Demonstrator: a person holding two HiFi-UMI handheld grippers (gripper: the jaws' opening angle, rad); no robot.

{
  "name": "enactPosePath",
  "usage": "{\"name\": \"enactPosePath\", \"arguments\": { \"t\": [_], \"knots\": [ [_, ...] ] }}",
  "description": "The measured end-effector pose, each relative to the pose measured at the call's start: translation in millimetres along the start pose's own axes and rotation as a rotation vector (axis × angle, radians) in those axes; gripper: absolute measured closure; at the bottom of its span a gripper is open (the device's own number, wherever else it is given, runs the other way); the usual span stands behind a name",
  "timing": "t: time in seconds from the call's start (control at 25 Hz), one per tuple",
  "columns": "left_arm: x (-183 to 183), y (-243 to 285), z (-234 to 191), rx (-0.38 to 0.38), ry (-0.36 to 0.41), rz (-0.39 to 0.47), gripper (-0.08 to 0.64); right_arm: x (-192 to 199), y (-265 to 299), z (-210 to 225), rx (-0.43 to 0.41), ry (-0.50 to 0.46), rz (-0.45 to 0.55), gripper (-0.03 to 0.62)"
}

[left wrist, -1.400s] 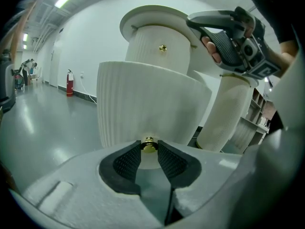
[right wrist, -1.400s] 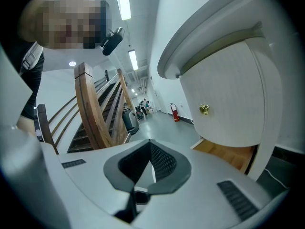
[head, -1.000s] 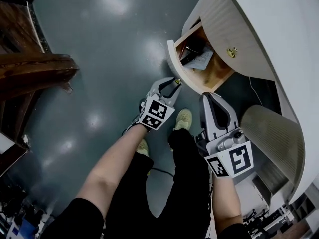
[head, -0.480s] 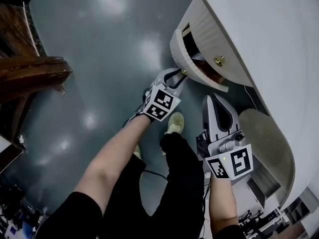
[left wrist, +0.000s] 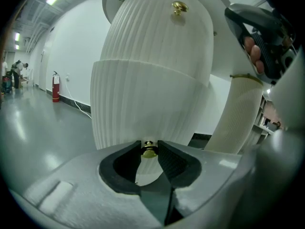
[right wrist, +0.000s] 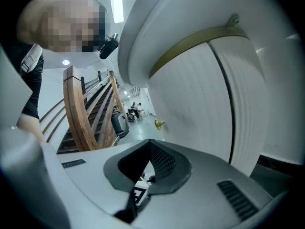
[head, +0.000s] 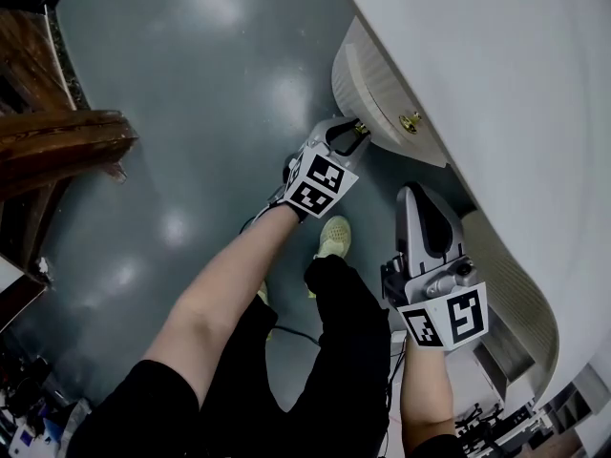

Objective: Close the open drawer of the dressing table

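Observation:
The white dressing table (head: 496,74) fills the head view's upper right. Its ribbed drawer front (head: 368,79) lies almost against the table body, and no inside of the drawer shows. My left gripper (head: 357,132) is shut on the drawer's small brass knob (left wrist: 149,150), which sits between the pad tips in the left gripper view (left wrist: 149,147). A second brass knob (head: 410,122) sits on the ribbed front beside it. My right gripper (head: 420,200) hangs a little nearer me, apart from the table, shut and holding nothing (right wrist: 150,143).
Dark wooden furniture (head: 57,141) stands at the left on the glossy grey floor (head: 191,84). The person's legs and a yellow-green shoe (head: 334,237) are below the grippers. A ribbed curved side panel (head: 506,265) lies right of my right gripper.
The drawer stood open with things showing inside; it has slid in until nearly flush. My left gripper went with the knob toward the table. My right gripper drifted the same way.

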State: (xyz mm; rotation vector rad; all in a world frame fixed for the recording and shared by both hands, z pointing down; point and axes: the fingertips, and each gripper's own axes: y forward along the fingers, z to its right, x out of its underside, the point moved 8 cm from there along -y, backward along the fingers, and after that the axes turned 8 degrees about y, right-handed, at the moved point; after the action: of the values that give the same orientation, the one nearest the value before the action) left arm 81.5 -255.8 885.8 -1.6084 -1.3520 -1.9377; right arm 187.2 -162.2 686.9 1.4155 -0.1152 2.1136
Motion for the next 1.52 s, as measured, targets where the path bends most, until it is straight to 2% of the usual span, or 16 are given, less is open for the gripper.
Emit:
{"name": "enactPosePath", "arguments": {
  "t": [0.6, 1.04, 1.24, 1.52],
  "knots": [
    [-10, 21, -8, 0.028, 0.020, 0.010, 0.451, 4, -4, 6, 0.013, 0.016, 0.000, 0.577],
    [-17, -32, 6, 0.015, -0.027, -0.023, 0.442, -11, -14, -25, 0.005, 0.051, -0.023, 0.577],
    [-49, -87, 31, 0.039, -0.060, -0.006, 0.449, -33, -31, -57, 0.011, 0.067, -0.022, 0.577],
    [-136, -184, 57, 0.042, -0.077, 0.059, 0.518, -84, -65, -107, 0.039, 0.069, -0.013, 0.577]
  ]
}}
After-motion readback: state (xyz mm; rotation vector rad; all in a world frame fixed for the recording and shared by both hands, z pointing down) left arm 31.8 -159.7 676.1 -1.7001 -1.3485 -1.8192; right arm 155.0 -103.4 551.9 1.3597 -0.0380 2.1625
